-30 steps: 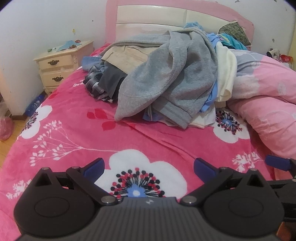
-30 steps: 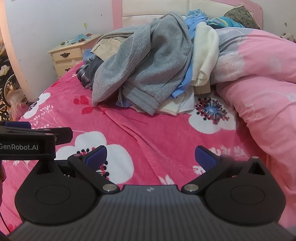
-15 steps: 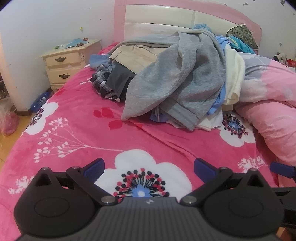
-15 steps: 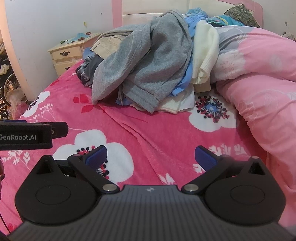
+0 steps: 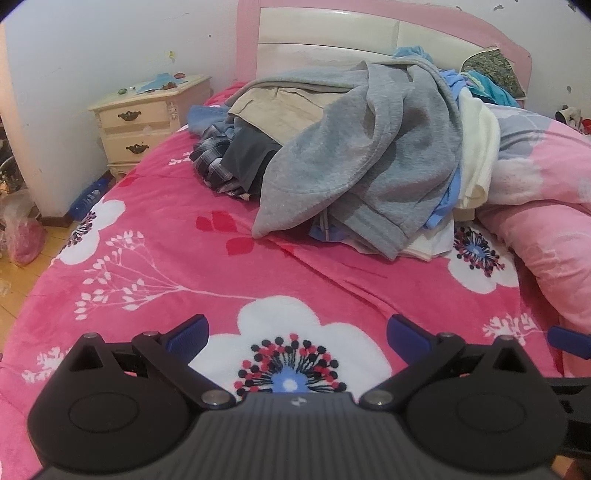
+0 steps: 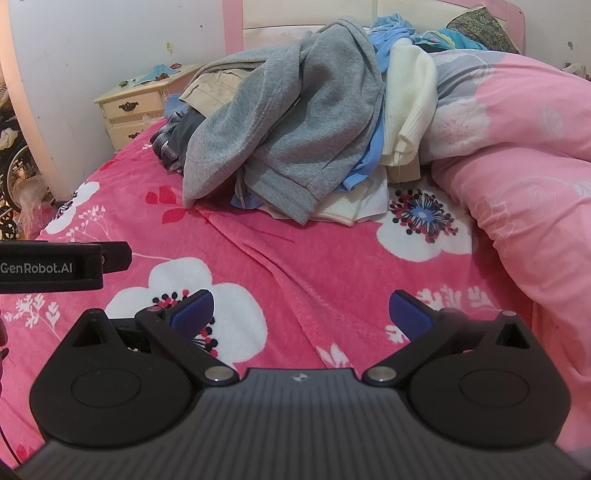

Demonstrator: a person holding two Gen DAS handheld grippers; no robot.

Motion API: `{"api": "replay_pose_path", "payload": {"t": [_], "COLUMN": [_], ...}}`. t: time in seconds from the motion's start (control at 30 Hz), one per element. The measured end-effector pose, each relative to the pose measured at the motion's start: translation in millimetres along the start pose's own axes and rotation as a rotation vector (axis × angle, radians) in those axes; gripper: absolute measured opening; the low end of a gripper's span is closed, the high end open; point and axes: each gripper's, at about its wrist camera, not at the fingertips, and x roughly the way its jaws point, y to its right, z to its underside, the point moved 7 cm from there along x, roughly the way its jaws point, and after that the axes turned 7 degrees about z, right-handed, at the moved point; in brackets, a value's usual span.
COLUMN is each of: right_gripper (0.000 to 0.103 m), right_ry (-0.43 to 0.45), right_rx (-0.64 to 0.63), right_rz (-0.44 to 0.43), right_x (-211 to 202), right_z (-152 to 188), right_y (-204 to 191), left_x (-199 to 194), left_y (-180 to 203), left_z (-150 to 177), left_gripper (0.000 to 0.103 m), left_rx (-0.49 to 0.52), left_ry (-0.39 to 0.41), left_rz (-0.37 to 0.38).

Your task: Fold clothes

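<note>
A heap of clothes lies at the far middle of the bed, topped by a grey hooded sweatshirt (image 5: 354, 155) (image 6: 291, 122). Beside it are a cream sweater (image 6: 408, 96), light blue garments (image 6: 365, 162), a beige piece (image 5: 284, 103) and plaid cloth (image 5: 214, 162). My left gripper (image 5: 297, 334) hovers open over the pink floral blanket (image 5: 184, 266), well short of the heap. Over the same blanket (image 6: 295, 266) my right gripper (image 6: 301, 312) is open too, nothing between its blue pads. The left gripper's body (image 6: 55, 266) shows at the right wrist view's left edge.
A bunched pink duvet (image 5: 546, 206) (image 6: 517, 147) fills the bed's right side. A cream nightstand (image 5: 147, 118) stands left of the pink headboard (image 5: 369, 33). Bags (image 5: 24, 236) sit on the wooden floor at the left. Flat blanket lies between grippers and heap.
Both grippers have drifted forward and slightly left, so the clothes heap looks a little nearer. Both stayed open and empty.
</note>
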Motion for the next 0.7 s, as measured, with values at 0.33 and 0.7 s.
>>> {"api": "replay_pose_path", "payload": {"t": [0.33,0.7], "right_gripper": [0.102,0.102], "right_ry": [-0.004,-0.003], "right_rx": [-0.002,-0.003], "right_rz": [0.001,0.003], "right_x": [0.7,0.7], "right_z": [0.5,1.3], "right_y": [-0.6,-1.1], "left_x": [1.5,2.9], "left_y": [-1.4,-1.5], "left_z": [-0.1,0.5], "left_gripper": [0.103,0.103], "left_rx": [-0.007,0.002], "left_ry": [-0.006,-0.008], "left_rz": [-0.005,-0.026]}}
